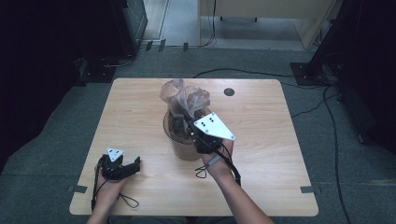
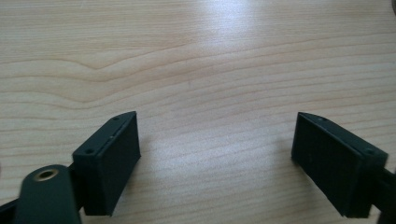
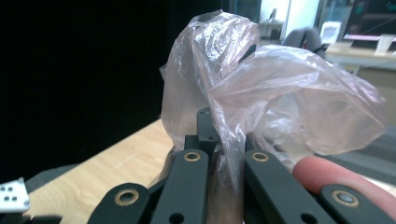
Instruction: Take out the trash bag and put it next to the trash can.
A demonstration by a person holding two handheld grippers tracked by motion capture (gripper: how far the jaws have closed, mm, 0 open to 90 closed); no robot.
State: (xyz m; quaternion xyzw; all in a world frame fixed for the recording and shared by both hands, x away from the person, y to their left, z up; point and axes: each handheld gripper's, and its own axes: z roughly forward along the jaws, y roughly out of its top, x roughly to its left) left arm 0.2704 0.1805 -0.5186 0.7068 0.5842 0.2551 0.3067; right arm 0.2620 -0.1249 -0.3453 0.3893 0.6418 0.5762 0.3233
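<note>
over the bin (image 1: 184, 144), right gripper (image 1: 192, 116) pinches the plastic bag (image 1: 184, 95), hiding its fingertips; left gripper (image 1: 122, 168) spread.

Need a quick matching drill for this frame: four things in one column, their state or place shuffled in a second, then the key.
1. left gripper
2. right gripper
3. plastic bag
4. round container

A. pinched between shut jaws
B. stands mid-table with the bag in it
C. jaws wide open over bare wood
D. clamped on thin film

Pairs: 1-C, 2-D, 3-A, 4-B
</note>
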